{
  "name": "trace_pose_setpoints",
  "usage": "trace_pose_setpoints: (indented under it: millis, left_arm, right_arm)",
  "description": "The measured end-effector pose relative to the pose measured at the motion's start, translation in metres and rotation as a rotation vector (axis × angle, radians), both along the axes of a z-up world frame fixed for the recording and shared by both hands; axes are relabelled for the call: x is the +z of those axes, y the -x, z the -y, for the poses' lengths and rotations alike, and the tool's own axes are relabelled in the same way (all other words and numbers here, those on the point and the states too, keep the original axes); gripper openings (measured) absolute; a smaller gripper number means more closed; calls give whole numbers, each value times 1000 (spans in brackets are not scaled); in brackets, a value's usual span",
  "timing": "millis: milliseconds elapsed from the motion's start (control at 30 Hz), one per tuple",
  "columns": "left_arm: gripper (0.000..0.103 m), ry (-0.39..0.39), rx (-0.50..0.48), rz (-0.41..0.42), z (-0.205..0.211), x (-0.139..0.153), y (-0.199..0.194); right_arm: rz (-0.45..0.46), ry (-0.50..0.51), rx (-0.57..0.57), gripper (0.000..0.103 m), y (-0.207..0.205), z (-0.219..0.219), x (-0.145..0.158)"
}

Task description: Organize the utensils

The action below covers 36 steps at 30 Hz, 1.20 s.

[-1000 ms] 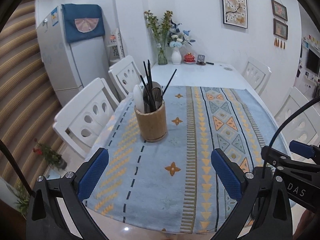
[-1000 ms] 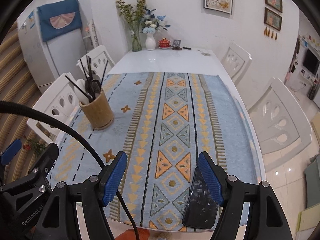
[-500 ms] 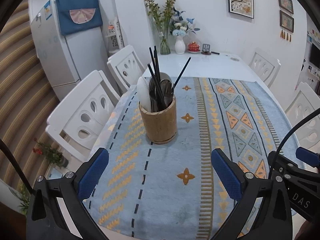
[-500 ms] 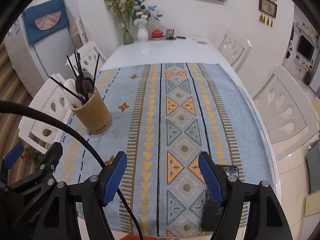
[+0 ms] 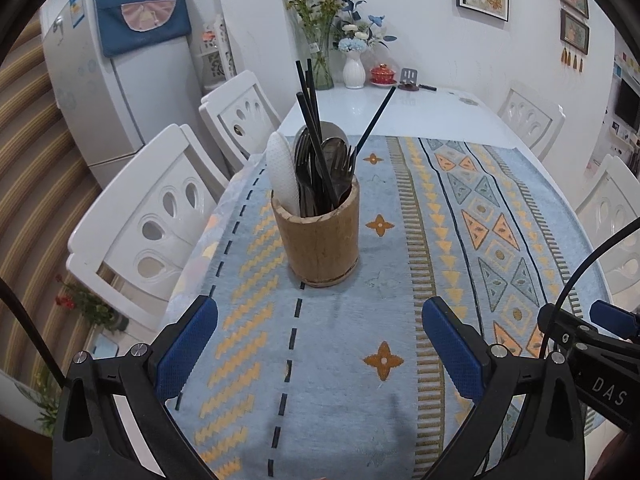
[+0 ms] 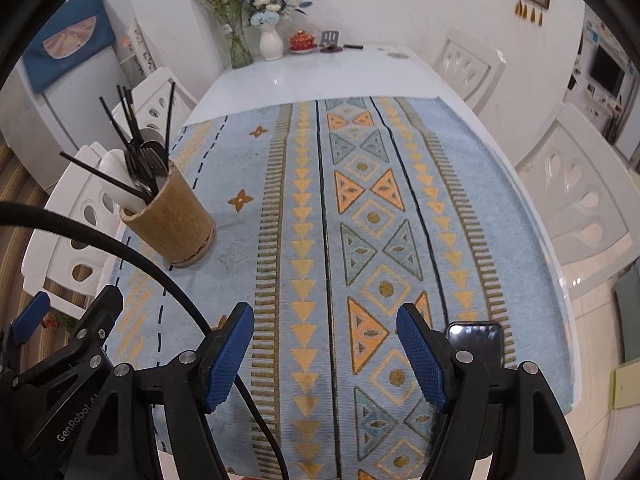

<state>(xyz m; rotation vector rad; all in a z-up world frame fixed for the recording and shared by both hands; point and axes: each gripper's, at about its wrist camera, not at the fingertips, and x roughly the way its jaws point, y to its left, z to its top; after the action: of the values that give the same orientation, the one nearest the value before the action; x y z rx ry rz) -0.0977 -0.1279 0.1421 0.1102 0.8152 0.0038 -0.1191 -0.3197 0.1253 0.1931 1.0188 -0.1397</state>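
I've got both hand-held grippers spread w/ nothing between the pads: left hand-held gripper (image 5: 320, 348) over the blue patterned cloth (image 5: 340, 360) on the bench (image 6: 304, 76), right hand-held gripper (image 6: 326, 356) over the cloth's triangle stripes, a phone (image 6: 476, 340) just right of its right finger. Further out, the holder (image 5: 322, 236) stands upright on the cloth nr the bench's left edge, ahead of the left gripper, packed w/ chopsticks (image 5: 310, 96), forks (image 5: 303, 160) and a white spoon (image 5: 282, 172). Vases (image 5: 354, 70) sit at the far end by the wall.
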Motion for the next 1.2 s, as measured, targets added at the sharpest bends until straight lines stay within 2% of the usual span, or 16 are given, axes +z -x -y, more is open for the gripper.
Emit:
trace_pose_setpoints:
  millis: [600, 1200]
  left_arm:
    - [103, 5, -53, -28, 6, -11, -17]
    - [103, 25, -88, -40, 1, -19, -22]
  right_arm:
    - [-44, -23, -73, 72, -9, 7, -11]
    - [-57, -16, -90, 72, -9, -2, -15]
